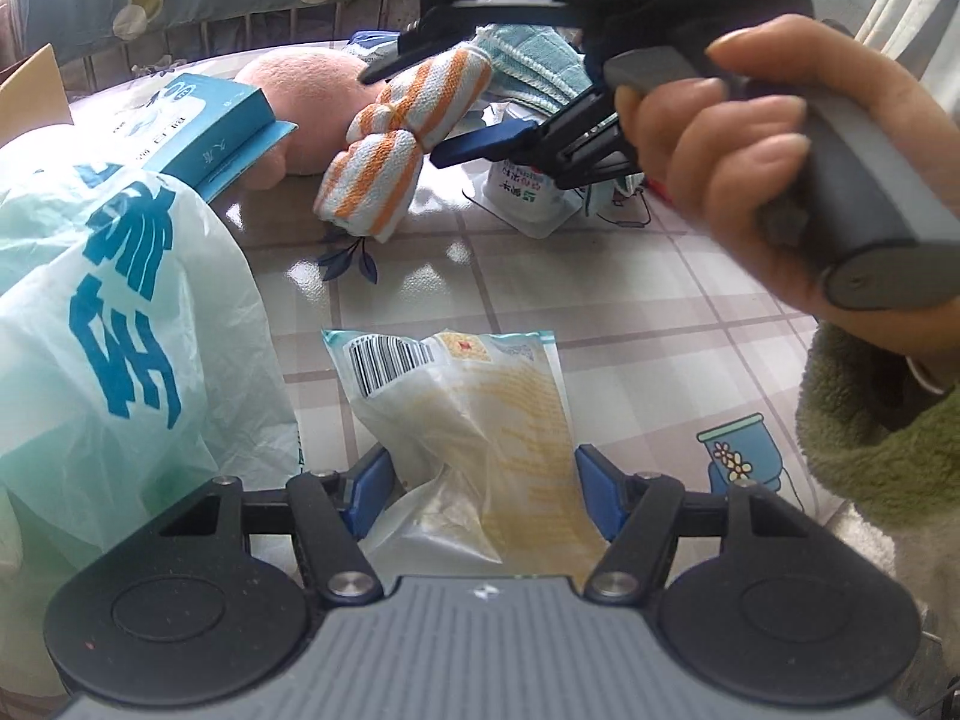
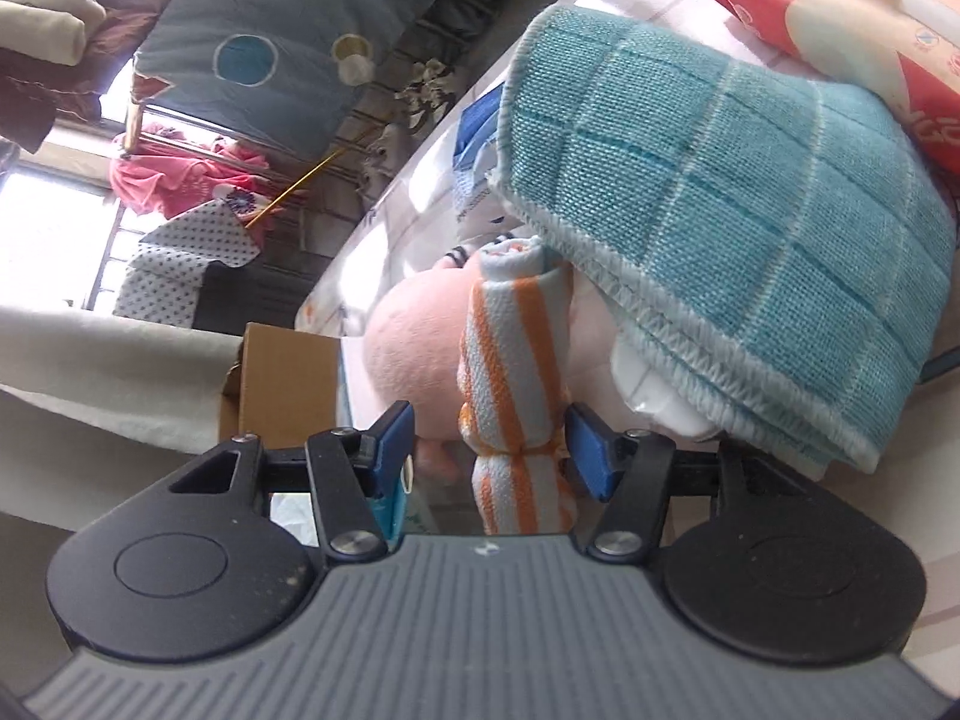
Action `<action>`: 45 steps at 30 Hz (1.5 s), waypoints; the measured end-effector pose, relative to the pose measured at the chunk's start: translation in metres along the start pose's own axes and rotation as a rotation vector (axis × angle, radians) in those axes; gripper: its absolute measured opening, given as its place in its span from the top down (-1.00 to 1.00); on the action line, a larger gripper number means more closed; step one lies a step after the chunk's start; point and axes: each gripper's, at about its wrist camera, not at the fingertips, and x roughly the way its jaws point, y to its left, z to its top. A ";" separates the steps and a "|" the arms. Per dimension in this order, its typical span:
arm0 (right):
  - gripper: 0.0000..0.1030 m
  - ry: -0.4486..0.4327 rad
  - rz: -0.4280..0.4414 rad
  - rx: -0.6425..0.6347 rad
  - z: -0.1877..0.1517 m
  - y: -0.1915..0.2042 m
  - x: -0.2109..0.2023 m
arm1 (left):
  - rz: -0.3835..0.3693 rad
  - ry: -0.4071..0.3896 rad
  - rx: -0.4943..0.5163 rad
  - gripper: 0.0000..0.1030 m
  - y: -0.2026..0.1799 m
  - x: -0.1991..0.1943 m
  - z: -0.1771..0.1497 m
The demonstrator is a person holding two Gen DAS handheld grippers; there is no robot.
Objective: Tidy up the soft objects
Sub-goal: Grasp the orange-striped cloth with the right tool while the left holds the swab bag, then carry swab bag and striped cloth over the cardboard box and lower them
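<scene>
Your green-and-white plastic bag (image 1: 114,324) bulges at nine o'clock in the left wrist view, a blue booklet (image 1: 222,120) lying on top of it; what it contains is hidden. Your left gripper (image 1: 480,492) is spread wide, the wrapped bread packet (image 1: 474,438) lying loose between its blue pads, long axis toward twelve o'clock, barcode end farthest. Your right gripper (image 1: 414,114) (image 2: 489,450) is also released, straddling the knotted orange-striped cloth (image 1: 390,144) (image 2: 516,396), which touches the right pad only and runs seven to one o'clock on the checked tablecloth (image 1: 600,300), beside the pink plush toy (image 1: 300,96) (image 2: 408,354) and the teal cloth (image 2: 720,228).
</scene>
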 end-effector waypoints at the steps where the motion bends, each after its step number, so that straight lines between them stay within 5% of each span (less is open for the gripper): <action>1: 0.11 -0.003 -0.010 -0.002 -0.001 0.000 0.002 | 0.000 0.000 0.000 -0.29 0.000 0.000 0.000; 2: 0.30 -0.006 -0.018 -0.001 -0.002 -0.001 0.003 | 0.000 0.000 -0.001 -0.29 0.000 0.000 0.000; 10: 0.44 -0.015 0.000 -0.019 -0.011 -0.007 -0.006 | -0.001 0.001 -0.003 -0.29 0.001 -0.003 0.000; 19: 0.44 -0.042 0.065 -0.109 -0.027 -0.021 -0.101 | 0.005 0.010 -0.009 -0.29 0.005 -0.005 0.003; 26: 0.41 0.065 0.032 -0.158 -0.058 -0.058 -0.165 | -0.012 0.030 0.012 -0.44 0.002 -0.009 0.004; 35: 0.34 0.202 -0.045 -0.155 -0.099 -0.085 -0.130 | 0.058 0.031 0.119 -0.65 -0.021 -0.013 0.000; 38: 0.31 0.217 -0.042 -0.184 -0.106 -0.080 -0.123 | 0.100 0.045 0.134 -0.45 -0.024 -0.006 -0.001; 45: 0.34 0.226 -0.014 -0.197 -0.111 -0.080 -0.112 | 0.052 0.020 0.045 -0.16 -0.012 -0.014 0.001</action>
